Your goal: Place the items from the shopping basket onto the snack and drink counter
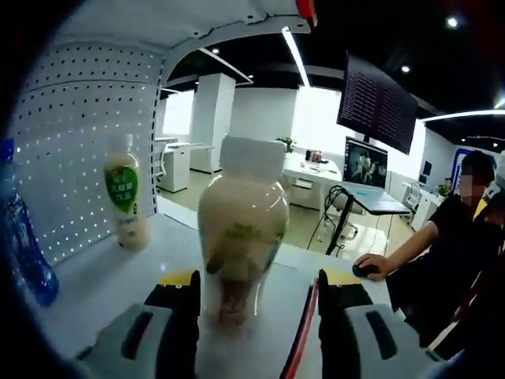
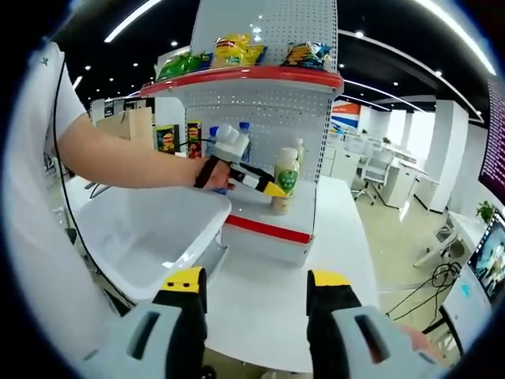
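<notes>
A cream-coloured drink bottle (image 1: 241,229) with a white cap stands on the white counter shelf (image 1: 118,276), between the jaws of my left gripper (image 1: 256,280). The jaws are open, with a gap on the right side of the bottle. A second cream bottle (image 1: 126,193) with a green label stands by the pegboard. In the right gripper view the left gripper (image 2: 268,188) reaches to the bottle (image 2: 286,178) on the red-trimmed counter (image 2: 268,229). My right gripper (image 2: 256,280) hangs open over the white table (image 2: 268,316), holding nothing. The white shopping basket (image 2: 150,229) sits left of it.
A blue bottle (image 1: 20,237) stands at the shelf's left edge. Snack bags (image 2: 237,47) lie on the top shelf and cans (image 2: 166,138) stand behind. The person's arm (image 2: 126,158) crosses above the basket. A seated person (image 1: 458,237) and desks with monitors (image 1: 367,162) are beyond the counter.
</notes>
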A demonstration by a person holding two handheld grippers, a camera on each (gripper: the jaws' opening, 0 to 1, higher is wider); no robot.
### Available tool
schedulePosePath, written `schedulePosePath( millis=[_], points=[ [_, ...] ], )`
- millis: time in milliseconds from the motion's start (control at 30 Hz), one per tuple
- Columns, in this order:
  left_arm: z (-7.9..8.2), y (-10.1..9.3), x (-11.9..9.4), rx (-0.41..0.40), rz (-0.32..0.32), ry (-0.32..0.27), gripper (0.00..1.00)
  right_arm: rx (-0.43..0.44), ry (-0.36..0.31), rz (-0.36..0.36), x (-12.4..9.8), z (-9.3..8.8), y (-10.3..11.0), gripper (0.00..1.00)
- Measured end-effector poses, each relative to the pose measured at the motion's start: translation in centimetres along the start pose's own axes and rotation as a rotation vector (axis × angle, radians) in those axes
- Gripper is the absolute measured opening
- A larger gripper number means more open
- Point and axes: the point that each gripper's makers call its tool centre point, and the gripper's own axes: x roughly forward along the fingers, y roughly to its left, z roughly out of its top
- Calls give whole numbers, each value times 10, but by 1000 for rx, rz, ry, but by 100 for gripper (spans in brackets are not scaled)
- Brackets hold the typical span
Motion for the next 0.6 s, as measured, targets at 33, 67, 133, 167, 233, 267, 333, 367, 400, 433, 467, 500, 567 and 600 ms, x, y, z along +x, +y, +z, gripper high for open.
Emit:
schedulePosePath(
  millis=[33,67,133,167,233,267,333,367,400,433,467,500,567,600],
  points=[
    [-2,-1,-2,15,2,15,67,-2,1,2,0,0,1,50],
    [-2,-2,-4,25,5,19,66,-6,2,3,1,0,2,50],
    [0,-5,-11,26,11,14,66,-4,-1,6,2,0,3,50],
    [1,-5,-13,23,13,13,66,-2,-3,7,2,0,4,50],
    [3,-6,-21,14,34,10,65,1,-3,10,3,0,6,50],
    [6,-9,-26,4,29,-3,65,2,2,14,5,-1,8,50],
    [7,-15,-34,0,25,-7,65,-3,9,17,6,-3,11,50],
    [7,-17,-37,1,24,-7,65,-2,10,19,7,-3,11,50],
    [6,-21,-41,6,23,-5,66,-1,10,22,7,-3,12,50],
    [5,-23,-43,9,20,-2,66,0,7,24,8,-2,13,50],
    [3,-25,-46,19,20,3,66,0,7,26,9,-1,14,50],
    [2,-27,-50,32,21,12,66,-2,7,28,10,0,16,50],
    [1,-31,-56,54,24,16,66,-10,6,33,11,1,19,50],
    [0,-34,-60,63,21,19,66,-10,4,34,12,2,20,50]
  ],
)
